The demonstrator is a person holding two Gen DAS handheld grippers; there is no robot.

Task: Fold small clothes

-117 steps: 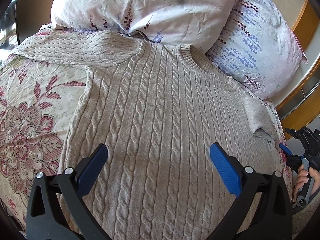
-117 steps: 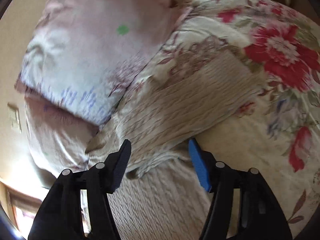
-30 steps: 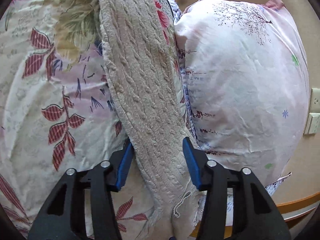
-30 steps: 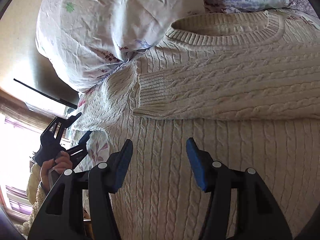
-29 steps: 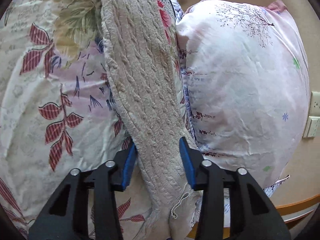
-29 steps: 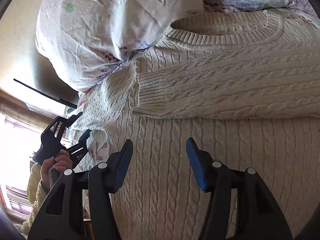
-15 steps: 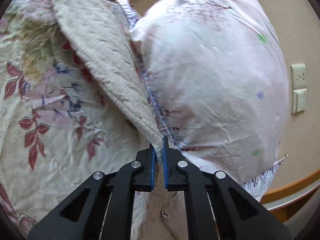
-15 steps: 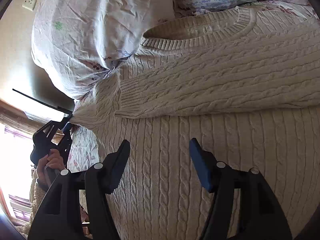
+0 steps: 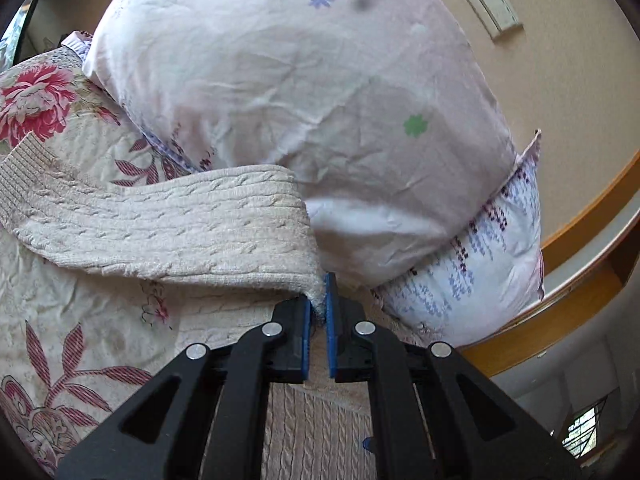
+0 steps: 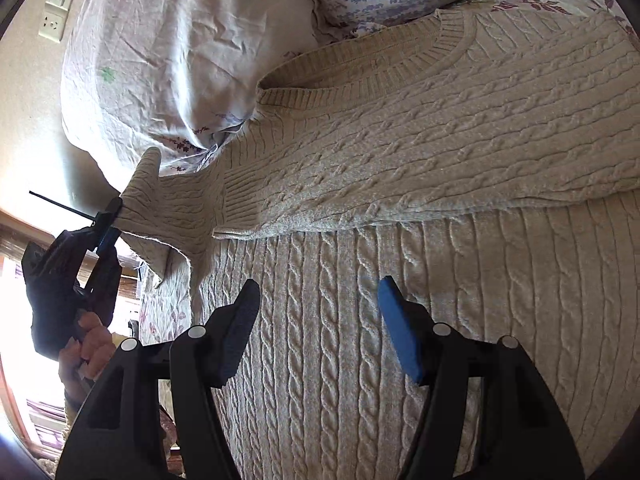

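One sleeve (image 9: 168, 232) of the sweater (image 10: 400, 320) on the bed hangs pinched in the closed left gripper (image 9: 319, 312); the right gripper (image 10: 320, 320) hovers agape, empty. The shallow edge-grip could slip, dropping the fold.

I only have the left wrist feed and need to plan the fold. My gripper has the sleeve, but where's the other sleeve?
Observer: The other sleeve already lies folded across the sweater's body.
Operator: And the right gripper?
Observer: The right gripper is open above the body, holding nothing.
Operator: Is my sleeve off the bed?
Observer: Yes; the left gripper holds the lifted sleeve clear beside the pillow.
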